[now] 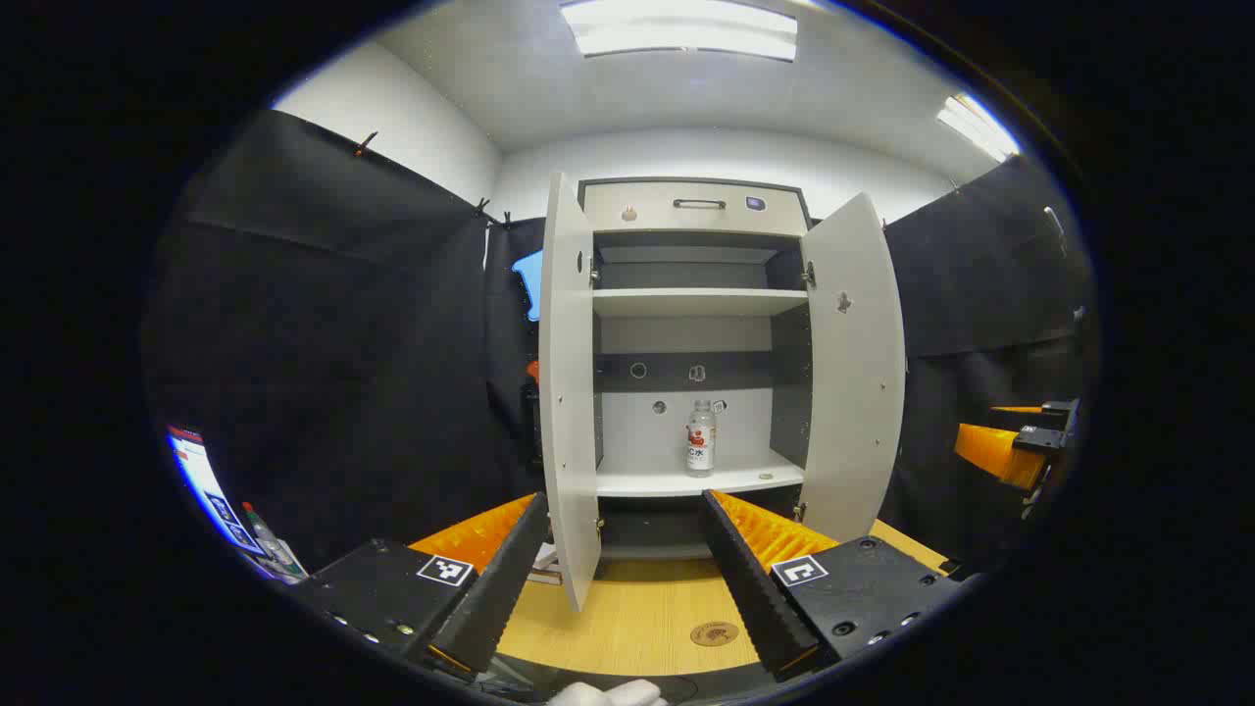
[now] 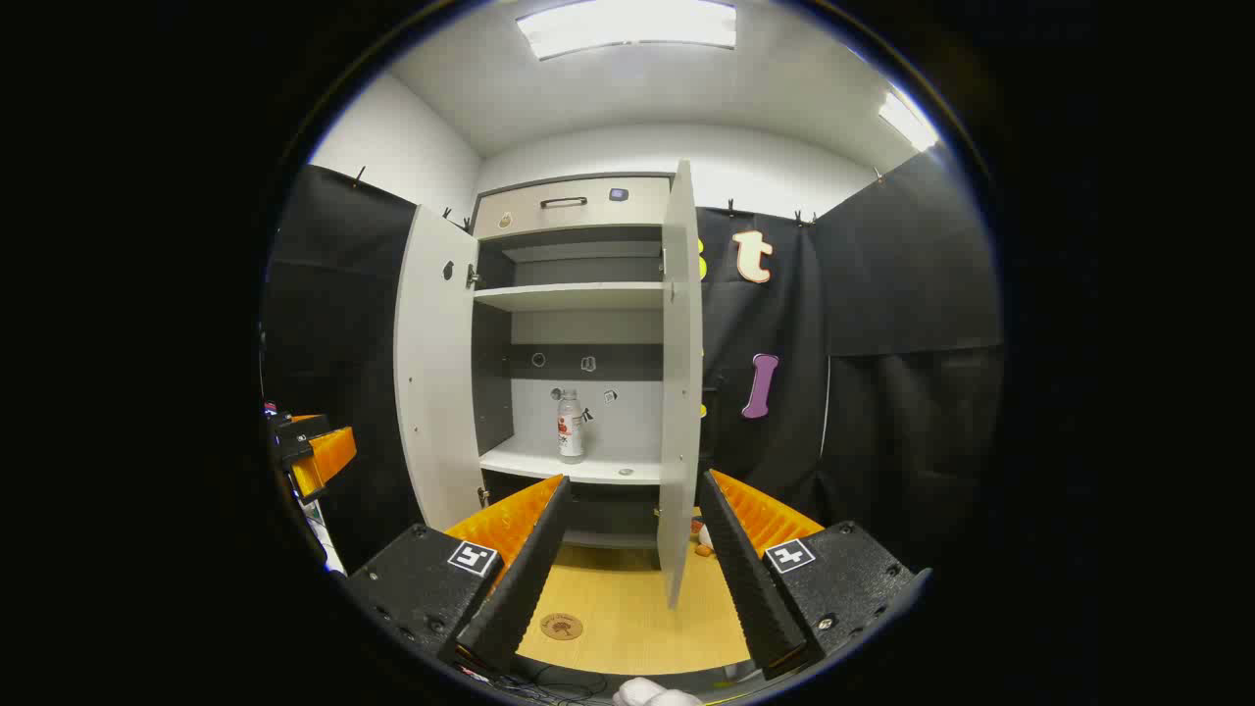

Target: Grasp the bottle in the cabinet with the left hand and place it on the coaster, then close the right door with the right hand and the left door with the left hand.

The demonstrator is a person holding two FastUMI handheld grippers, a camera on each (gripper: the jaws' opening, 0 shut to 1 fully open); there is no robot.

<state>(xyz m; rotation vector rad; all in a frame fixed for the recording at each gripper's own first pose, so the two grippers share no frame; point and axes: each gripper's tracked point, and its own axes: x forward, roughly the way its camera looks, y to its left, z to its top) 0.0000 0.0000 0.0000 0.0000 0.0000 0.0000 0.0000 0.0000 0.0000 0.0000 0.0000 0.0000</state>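
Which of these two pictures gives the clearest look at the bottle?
The left gripper view: the bottle stands upright on the cabinet's lower shelf, nearly centred between both open doors. The right gripper view shows the bottle too, smaller and off to one side.

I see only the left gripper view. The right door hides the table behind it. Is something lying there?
Observer: Yes. In the right gripper view, some small items lie on the table beside the bottom edge of the right door, on its outer side. They are too small to name.
Operator: And the right tongs, are they open?
Observer: The right gripper is open and holds nothing. The door's front edge shows between its tongs, farther off.
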